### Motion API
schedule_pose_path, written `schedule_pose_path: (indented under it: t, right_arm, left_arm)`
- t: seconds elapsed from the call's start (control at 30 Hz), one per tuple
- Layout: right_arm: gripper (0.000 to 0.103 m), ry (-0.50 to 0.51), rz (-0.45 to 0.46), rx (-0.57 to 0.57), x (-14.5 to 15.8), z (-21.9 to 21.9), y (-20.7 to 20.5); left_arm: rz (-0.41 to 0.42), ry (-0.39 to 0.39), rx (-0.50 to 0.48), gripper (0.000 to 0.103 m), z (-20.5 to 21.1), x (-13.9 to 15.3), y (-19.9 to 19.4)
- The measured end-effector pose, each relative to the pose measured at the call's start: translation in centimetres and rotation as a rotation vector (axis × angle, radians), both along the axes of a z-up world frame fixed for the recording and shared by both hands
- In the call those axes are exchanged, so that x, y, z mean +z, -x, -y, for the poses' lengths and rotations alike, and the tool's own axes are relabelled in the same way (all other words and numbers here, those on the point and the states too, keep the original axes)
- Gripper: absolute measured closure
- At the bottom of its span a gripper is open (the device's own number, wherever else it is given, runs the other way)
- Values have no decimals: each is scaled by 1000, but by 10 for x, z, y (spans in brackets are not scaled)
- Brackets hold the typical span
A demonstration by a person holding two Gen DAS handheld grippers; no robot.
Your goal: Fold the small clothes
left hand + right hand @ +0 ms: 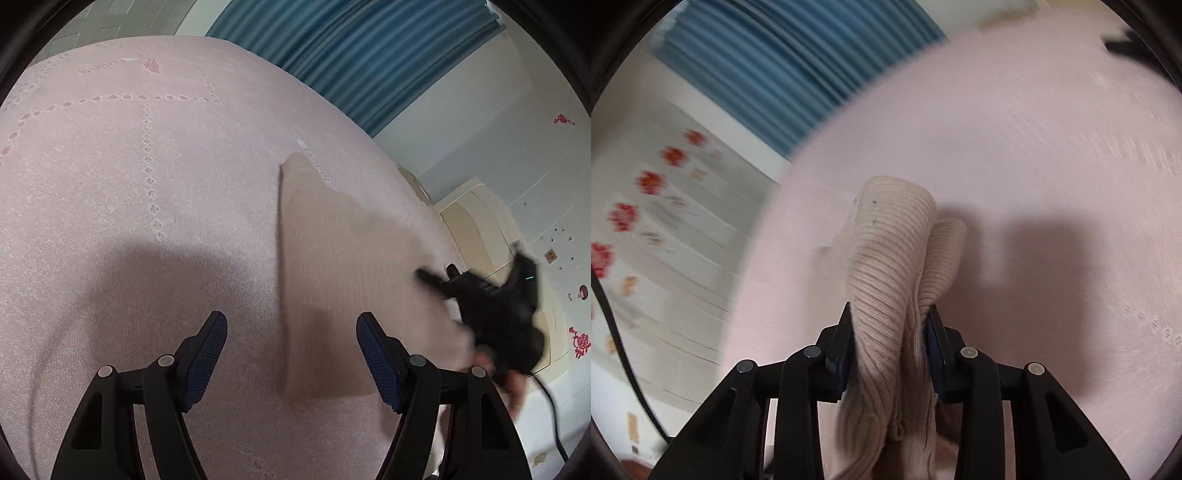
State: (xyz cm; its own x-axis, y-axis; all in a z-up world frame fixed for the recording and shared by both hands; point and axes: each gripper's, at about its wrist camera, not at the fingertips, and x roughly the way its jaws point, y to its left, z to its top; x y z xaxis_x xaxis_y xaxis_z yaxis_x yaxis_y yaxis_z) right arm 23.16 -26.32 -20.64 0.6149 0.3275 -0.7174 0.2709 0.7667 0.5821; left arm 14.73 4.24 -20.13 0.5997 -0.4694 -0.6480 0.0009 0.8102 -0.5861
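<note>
A beige ribbed knit garment [325,266] lies on the pink bedspread [129,177], blurred along its right side. My left gripper [291,328] hangs open above its near left edge, nothing between the fingers. In the left wrist view the right gripper [439,278] shows as a black blur at the garment's right edge, with a hand behind it. In the right wrist view my right gripper [890,317] is shut on a bunched fold of the same garment [890,258], which rises between the pads and bulges out past the fingertips.
Blue curtains [369,62] hang beyond the bed's far edge. A cream cabinet [476,221] stands by the wall on the right, which carries red decorations. A black cable [613,325] runs down the left of the right wrist view. The floor beside the bed is pale.
</note>
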Motion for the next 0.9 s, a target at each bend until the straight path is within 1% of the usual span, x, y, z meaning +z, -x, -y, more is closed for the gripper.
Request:
schedule_pose_path:
  t: [0.03, 0.1, 0.13, 0.17, 0.23, 0.27, 0.3, 0.37, 0.47, 0.53, 0.6, 0.63, 0.67, 0.7, 0.77, 0.8, 0.83, 0.87, 0.9]
  right_arm:
    - [68, 24, -54, -28, -20, 14, 0]
    - [64, -4, -13, -24, -26, 28, 9]
    - [61, 19, 8, -20, -22, 32, 15]
    - [57, 70, 34, -8, -16, 32, 23]
    - [56, 179, 97, 30, -3, 31, 39]
    - [56, 220, 129, 36, 3, 30, 48]
    - [56, 237, 160, 47, 7, 28, 57]
    - [56, 209, 187, 79, 15, 25, 64]
    - [56, 159, 219, 151, 21, 24, 65]
    - [56, 150, 202, 178, 16, 17, 63]
    - [56, 181, 156, 182, 10, 2, 57]
    - [60, 208, 128, 163, 8, -4, 54]
    - [76, 240, 104, 149, 4, -9, 49]
    - [85, 246, 103, 163, 3, -13, 45]
    - [89, 282, 145, 191, 8, -21, 42]
    - [90, 289, 217, 221, 18, -22, 47]
    - [90, 260, 293, 237, 28, -18, 54]
    - [90, 231, 329, 231, 33, -13, 58]
    - [90, 210, 339, 224, 36, -8, 59]
  left_arm:
    - [1, -23, -10, 32, 5, 0, 0]
    - [9, -62, -23, 32, 13, 0, 0]
    - [13, -86, -29, 32, 17, 0, 0]
    - [13, -103, -35, 32, 21, -2, -1]
    - [-10, -121, -46, 32, 29, -9, -4]
    - [-24, -124, -47, 32, 32, -13, -5]
    - [-31, -125, -49, 32, 34, -16, -5]
    - [-26, -137, -61, 32, 37, -15, 0]
    - [5, -185, -57, 32, 39, -11, 8]
    - [11, -188, -49, 32, 38, -12, 11]
    - [-6, -185, -45, 32, 39, -16, 10]
    - [-12, -183, -42, 32, 39, -17, 9]
    - [-13, -177, -36, 32, 40, -18, 8]
    - [-11, -175, -30, 32, 41, -19, 9]
    - [2, -187, -26, 32, 42, -19, 10]
    - [7, -195, -26, 32, 43, -18, 10]
    - [12, -200, -29, 32, 44, -17, 12]
    - [14, -198, -35, 32, 43, -16, 13]
    - [13, -186, -45, 32, 42, -16, 16]
